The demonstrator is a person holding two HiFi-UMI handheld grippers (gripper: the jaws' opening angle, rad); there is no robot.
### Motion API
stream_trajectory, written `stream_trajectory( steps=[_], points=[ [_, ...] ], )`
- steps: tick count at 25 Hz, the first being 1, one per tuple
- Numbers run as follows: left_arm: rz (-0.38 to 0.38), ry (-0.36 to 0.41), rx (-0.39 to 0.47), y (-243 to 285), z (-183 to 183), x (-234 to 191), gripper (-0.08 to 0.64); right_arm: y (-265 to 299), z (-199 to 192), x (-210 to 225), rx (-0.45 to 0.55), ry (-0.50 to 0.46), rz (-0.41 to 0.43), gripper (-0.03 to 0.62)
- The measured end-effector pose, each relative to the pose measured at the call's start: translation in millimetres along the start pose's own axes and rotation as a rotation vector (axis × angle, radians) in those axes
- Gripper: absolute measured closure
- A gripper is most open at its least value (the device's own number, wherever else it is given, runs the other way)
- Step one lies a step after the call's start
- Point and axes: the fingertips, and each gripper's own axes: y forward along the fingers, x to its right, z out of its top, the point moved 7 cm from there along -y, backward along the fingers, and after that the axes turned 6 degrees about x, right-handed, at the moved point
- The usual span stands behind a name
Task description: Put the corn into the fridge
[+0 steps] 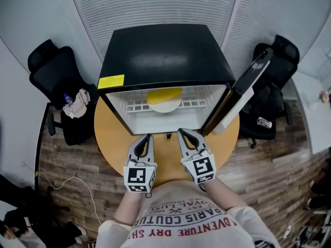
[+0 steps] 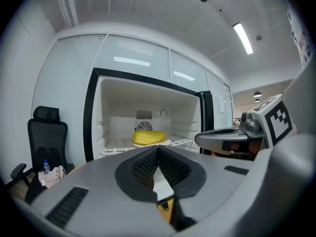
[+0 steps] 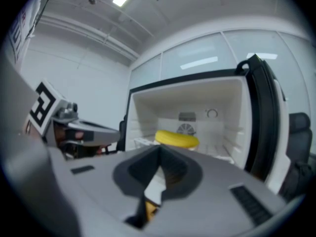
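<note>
The yellow corn lies on a white plate on the wire shelf inside the black mini fridge. The fridge door stands open to the right. The corn shows in the left gripper view and in the right gripper view, deep in the white interior. My left gripper and right gripper hover side by side over the table just in front of the opening. Both are shut with nothing between the jaws, as the left gripper and right gripper show in their own views.
The fridge stands on a round wooden table. A black office chair with a bottle and a cloth stands at the left. Another chair sits behind the open door. A white cable lies on the wood floor.
</note>
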Motion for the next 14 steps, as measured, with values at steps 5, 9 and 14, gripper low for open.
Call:
stream_trajectory(
  steps=[5,9,14],
  points=[
    [0.005,0.014,0.000,-0.7,-0.4,-0.7,0.528,0.8,1.3,-2.6,-0.001,-0.001,0.010,0.565],
    [0.006,0.019,0.008,0.7,2.5,-2.5,0.528,2.2,3.9,-6.5,0.010,0.005,0.014,0.565],
    [0.003,0.017,0.016,2.6,5.3,-4.2,0.528,3.8,7.3,-7.4,0.007,0.028,0.007,0.565]
  ],
)
